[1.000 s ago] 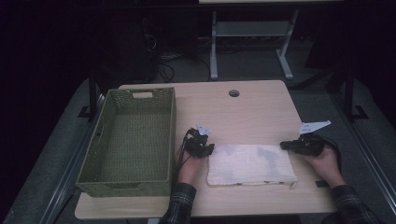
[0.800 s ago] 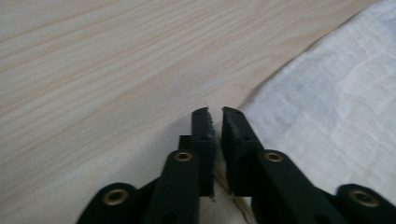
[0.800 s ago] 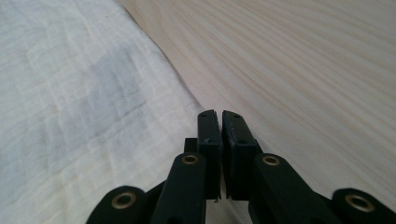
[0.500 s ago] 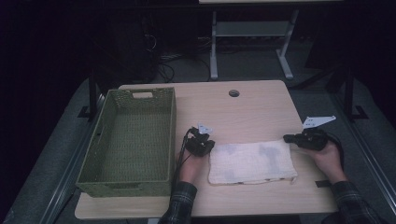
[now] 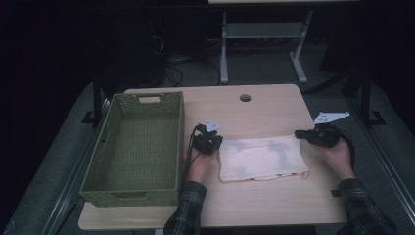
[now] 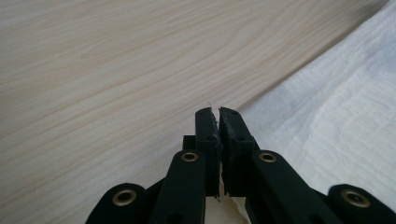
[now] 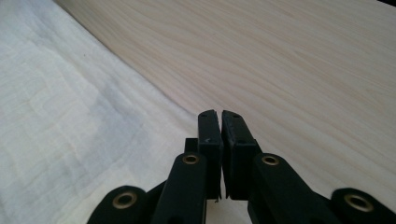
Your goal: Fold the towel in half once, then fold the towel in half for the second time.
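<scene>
A white cloth (image 5: 262,156) lies flat on the wooden table (image 5: 264,110), a little nearer the person than its middle. My left gripper (image 5: 218,142) is at the cloth's far left corner. In the left gripper view its jaws (image 6: 218,112) are shut, with cloth fibres pinched at the tips and the cloth (image 6: 336,116) spreading to the right. My right gripper (image 5: 297,133) is at the far right corner. Its jaws (image 7: 219,113) are shut on the cloth's edge, and the cloth (image 7: 60,116) runs off to the left.
A green woven basket (image 5: 179,147), with nothing in it, stands on the left half of the table, close beside the left hand. A round cable hole (image 5: 245,98) sits near the table's far edge. Bare wood lies beyond the cloth.
The right gripper has risen and drawn back slightly, and the cloth's far right corner has gone with it. The left hand has stayed at the far left corner.
</scene>
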The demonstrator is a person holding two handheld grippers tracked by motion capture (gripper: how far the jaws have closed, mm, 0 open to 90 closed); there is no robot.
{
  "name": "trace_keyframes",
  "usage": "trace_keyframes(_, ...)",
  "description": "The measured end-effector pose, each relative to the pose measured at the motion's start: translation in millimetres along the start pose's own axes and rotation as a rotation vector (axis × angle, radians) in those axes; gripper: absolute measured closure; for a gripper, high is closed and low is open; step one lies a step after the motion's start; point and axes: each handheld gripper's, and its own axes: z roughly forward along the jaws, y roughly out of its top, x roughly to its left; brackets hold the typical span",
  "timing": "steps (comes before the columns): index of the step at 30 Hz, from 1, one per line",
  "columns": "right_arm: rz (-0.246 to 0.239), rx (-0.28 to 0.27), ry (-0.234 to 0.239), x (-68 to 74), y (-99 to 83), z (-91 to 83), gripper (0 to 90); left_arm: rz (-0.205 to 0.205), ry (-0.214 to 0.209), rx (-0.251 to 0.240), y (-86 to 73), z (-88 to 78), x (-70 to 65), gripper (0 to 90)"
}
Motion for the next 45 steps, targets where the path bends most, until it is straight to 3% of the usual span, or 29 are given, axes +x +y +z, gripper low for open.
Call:
trace_keyframes(8,0.004,-0.018,0.017,-0.2,-2.4,-6.8,86.9,0.007,-0.015,-0.001,1.4,-4.1,-1.8,86.6)
trace_keyframes(19,-0.003,-0.036,0.047,10.2,-7.4,-22.5,87.0,0.006,-0.030,-0.041,-4.7,-23.6,-9.1,86.7)
trace_keyframes(31,-0.014,-0.029,0.075,26.9,-18.5,-38.7,86.9,0.016,-0.041,-0.066,-19.8,-40.7,-24.2,86.7)
trace_keyframes(45,-0.024,-0.009,0.105,42.4,-34.8,-53.2,86.9,0.031,-0.055,-0.063,-37.1,-64.0,-46.7,86.9)
